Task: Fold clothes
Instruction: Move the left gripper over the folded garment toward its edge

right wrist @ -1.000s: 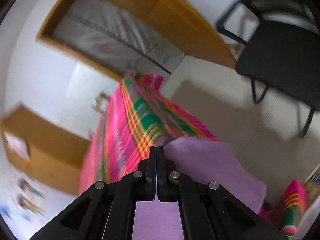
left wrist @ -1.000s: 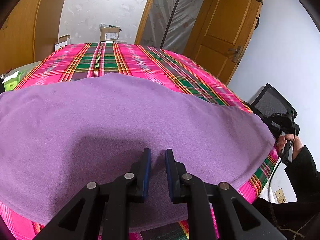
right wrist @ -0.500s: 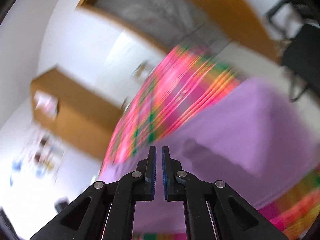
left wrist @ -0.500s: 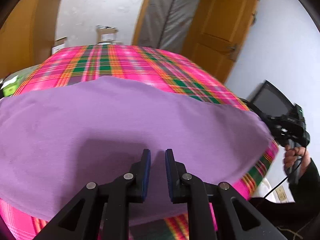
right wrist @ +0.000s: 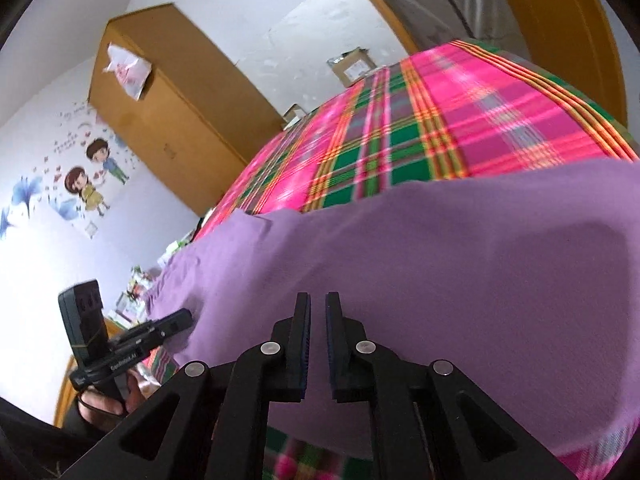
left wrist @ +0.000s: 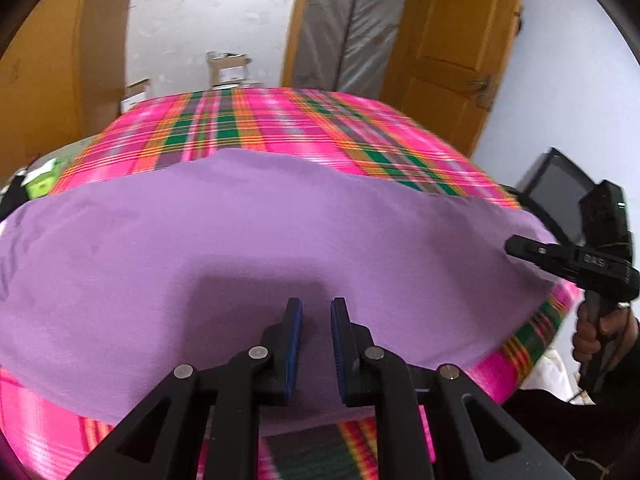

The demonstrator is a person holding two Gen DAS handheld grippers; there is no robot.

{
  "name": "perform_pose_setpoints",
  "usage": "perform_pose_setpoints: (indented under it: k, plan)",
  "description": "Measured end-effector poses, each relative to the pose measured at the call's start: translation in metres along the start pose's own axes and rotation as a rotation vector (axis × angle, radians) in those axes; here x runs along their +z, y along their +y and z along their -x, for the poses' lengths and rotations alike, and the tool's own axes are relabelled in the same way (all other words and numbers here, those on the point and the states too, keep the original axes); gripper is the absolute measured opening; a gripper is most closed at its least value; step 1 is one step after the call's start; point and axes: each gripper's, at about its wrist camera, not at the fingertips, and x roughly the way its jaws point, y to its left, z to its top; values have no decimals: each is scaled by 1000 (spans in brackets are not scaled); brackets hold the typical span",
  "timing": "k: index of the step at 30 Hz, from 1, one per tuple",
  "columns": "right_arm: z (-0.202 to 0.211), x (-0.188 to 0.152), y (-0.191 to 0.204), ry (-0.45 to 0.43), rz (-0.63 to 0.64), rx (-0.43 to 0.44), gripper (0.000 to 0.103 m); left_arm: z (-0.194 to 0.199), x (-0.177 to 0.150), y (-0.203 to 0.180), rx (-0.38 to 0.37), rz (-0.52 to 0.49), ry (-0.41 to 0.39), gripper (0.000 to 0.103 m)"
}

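Released since earlier, right gripper (right wrist: pixel 316 308) and left gripper (left wrist: pixel 316 312) hover parted, empty; purple garment (left wrist: pixel 260 248) stretches left-to-right.

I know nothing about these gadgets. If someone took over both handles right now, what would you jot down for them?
Left tongs: open, empty, over the near edge of the purple cloth.
Right tongs: slightly open, empty, over the same cloth.
The cloth lies spread flat on the plaid bedcover; its near edge hangs a little over the bed's side.
Done: cloth laid out, nothing gripped.
Left: pick up an edge and make the next fold.
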Motion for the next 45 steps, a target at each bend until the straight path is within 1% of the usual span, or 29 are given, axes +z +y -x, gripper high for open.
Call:
perform_pose_setpoints:
  k: [3, 5, 8, 13, 18, 24, 31, 37, 41, 45]
  plan:
    - [-2, -16, 16, 20, 67, -22, 12, 4, 0, 6, 48, 15, -1, 15]
    - [-10, -15, 23, 27, 103, -38, 13, 7, 1, 10, 77, 21, -4, 15]
    - [-9, -15, 30, 34, 138, -55, 13, 7, 5, 18, 119, 30, -7, 15]
    - [-17, -10, 40, 47, 186, -59, 13, 9, 8, 33, 168, 58, -11, 15]
    - [-26, -6, 40, 72, 176, -56, 13, 3, 4, 48, 199, 83, 10, 15]
    - [-30, 1, 39, 82, 155, -74, 13, 7, 1, 57, 197, 89, -4, 15]
    - [-39, 6, 50, 102, 180, -56, 14, 14, 1, 84, 281, 142, -5, 15]
    - [-49, 9, 63, 119, 214, -36, 14, 18, -1, 99, 313, 164, -7, 15]
    - [-58, 12, 61, 128, 210, -80, 14, 26, -5, 117, 333, 205, -25, 15]
    - [-54, 14, 57, 119, 188, -67, 14, 49, -12, 144, 360, 269, -85, 15]
